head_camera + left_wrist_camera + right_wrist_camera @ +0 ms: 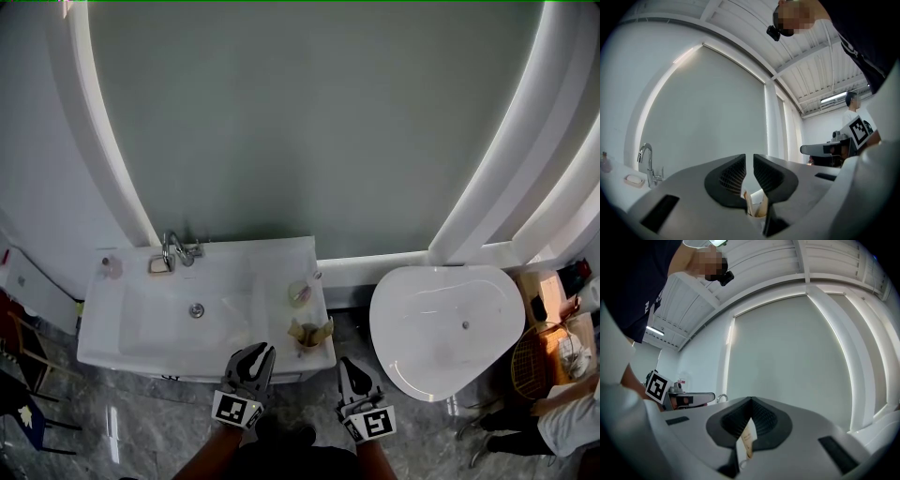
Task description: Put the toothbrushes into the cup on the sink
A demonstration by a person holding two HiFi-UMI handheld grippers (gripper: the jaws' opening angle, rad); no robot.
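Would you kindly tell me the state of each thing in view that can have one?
left gripper: jaws slightly apart, nothing between the pads.
right gripper: jaws together; a tan strip shows just below the tips.
faucet: no water seen running.
sink: basin looks empty.
cup: upright on the sink's right side; contents unclear.
tan bundle: at the sink's front right corner, neither gripper touching it.
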